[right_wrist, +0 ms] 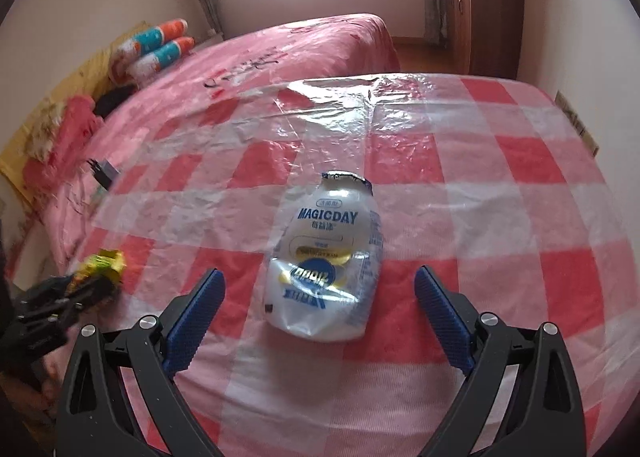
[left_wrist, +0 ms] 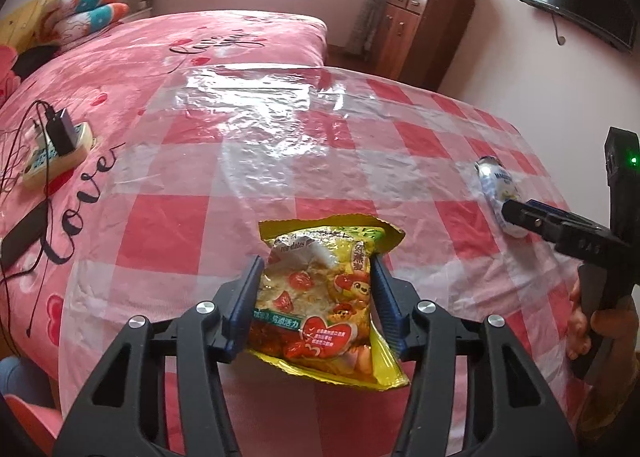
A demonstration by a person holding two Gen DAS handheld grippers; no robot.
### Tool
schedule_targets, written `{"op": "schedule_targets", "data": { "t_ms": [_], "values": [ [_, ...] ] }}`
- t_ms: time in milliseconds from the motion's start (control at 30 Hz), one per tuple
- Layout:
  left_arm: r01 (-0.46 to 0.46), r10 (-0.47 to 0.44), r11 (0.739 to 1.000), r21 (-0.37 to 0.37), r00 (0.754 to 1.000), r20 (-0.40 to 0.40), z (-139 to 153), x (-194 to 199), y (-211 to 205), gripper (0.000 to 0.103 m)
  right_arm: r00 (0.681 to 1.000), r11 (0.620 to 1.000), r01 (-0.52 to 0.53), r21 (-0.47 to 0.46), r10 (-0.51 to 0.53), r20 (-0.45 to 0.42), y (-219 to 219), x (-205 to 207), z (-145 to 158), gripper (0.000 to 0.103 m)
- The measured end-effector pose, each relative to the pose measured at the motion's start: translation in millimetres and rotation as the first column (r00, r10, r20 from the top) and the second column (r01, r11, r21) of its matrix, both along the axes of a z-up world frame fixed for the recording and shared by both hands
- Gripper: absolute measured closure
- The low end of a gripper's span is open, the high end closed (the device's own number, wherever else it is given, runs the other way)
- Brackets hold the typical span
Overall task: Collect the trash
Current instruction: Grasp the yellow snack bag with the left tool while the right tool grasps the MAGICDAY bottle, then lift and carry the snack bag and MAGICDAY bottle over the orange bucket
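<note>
White crushed bottle [right_wrist: 326, 257] lies on the checked plastic sheet [right_wrist: 500, 193], neck pointing away, between the wide-apart right gripper [right_wrist: 320, 309] fingers, untouched. Left gripper [left_wrist: 316, 289] clamps the yellow snack bag [left_wrist: 320, 297].

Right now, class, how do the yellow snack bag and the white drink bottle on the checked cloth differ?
The snack bag is flat, yellow and brightly printed; the bottle is white with blue lettering, rounded and dented. The left gripper is shut on the bag, while the right gripper stands open around the bottle, not touching it. Both are empty packaging on the cloth.
</note>
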State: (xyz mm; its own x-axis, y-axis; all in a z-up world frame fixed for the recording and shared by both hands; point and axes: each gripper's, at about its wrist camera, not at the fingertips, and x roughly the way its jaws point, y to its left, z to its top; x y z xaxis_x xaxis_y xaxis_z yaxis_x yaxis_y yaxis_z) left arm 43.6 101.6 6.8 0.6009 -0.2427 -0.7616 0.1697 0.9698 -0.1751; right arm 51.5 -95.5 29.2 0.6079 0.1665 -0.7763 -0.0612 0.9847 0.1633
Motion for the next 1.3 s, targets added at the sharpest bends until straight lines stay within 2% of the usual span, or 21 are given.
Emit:
{"op": "schedule_targets", "data": {
  "t_ms": [67, 267, 667, 1300],
  "values": [
    [-0.010, 0.010, 1.000, 0.006, 1.000, 0.005, -0.4, -0.4, -1.4, 0.050, 1.000, 1.000, 0.000, -0.026, 0.000, -0.001, 3.5, 4.7, -1.2, 0.022],
    [-0.032, 0.031, 0.999, 0.012, 0.999, 0.011, -0.9, -3.0, -2.5, 0.052, 1.000, 0.997, 0.010, -0.075, -0.010, 0.005, 6.8, 11.3, -2.6, 0.040],
    [-0.064, 0.064, 0.998, -0.015, 0.998, 0.010, -0.9, -11.8, -2.6, 0.053, 1.000, 0.997, -0.022, -0.079, 0.023, 0.017, 16.7, 2.0, -1.5, 0.040],
    [-0.050, 0.051, 0.997, -0.064, 0.999, 0.015, 0.1, -42.7, -7.4, 0.053, 0.993, 0.991, -0.063, -0.122, 0.074, 0.089, 39.4, -50.3, 14.5, 0.040]
  ]
}}
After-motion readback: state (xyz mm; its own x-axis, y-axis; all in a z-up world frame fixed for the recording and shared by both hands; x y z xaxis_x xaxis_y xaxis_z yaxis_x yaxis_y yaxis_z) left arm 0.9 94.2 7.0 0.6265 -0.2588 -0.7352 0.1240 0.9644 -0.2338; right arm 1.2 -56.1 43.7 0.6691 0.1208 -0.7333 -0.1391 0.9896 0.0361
